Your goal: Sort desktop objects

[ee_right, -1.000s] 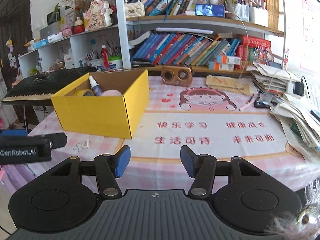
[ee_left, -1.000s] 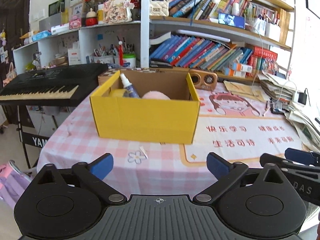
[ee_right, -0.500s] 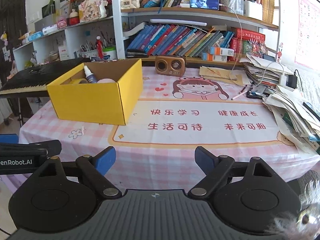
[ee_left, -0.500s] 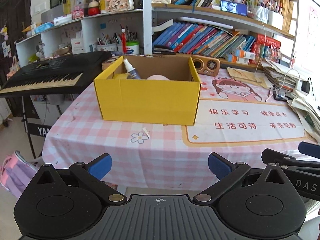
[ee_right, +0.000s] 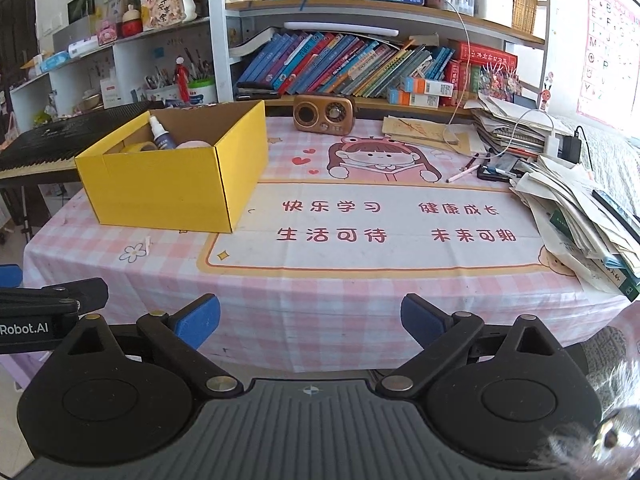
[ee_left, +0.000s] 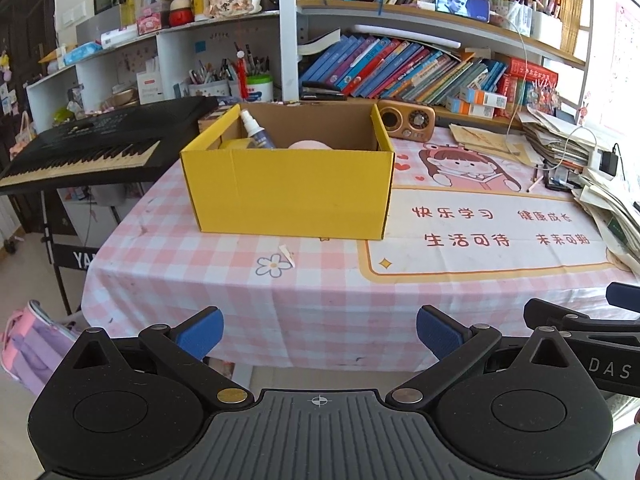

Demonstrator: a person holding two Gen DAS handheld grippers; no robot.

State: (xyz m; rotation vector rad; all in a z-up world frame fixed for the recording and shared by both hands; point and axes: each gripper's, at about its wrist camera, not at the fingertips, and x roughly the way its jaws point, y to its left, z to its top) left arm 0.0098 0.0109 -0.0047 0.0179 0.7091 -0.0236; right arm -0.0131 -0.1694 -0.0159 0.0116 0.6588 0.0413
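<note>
A yellow cardboard box (ee_left: 288,192) (ee_right: 172,184) stands on the left part of the pink checked tablecloth (ee_left: 200,280). Inside it I see a spray bottle (ee_left: 256,130) (ee_right: 160,134), a yellow tape roll (ee_right: 138,147) and a pink round thing (ee_left: 310,145). My left gripper (ee_left: 318,334) hangs open off the table's near edge, nothing between its blue pads. My right gripper (ee_right: 310,320) is beside it at the same edge; its jaws are opening, with nothing between them.
A brown retro radio (ee_right: 324,114) sits at the back. Piled papers (ee_right: 580,216), pens and a phone (ee_right: 496,172) crowd the right side. A black keyboard (ee_left: 80,152) stands left of the table, bookshelves behind. A small paper scrap (ee_left: 287,254) lies before the box.
Both grippers drew back from the table, so the box looks smaller and the table's near edge shows. The right gripper's jaws spread from half open to wide.
</note>
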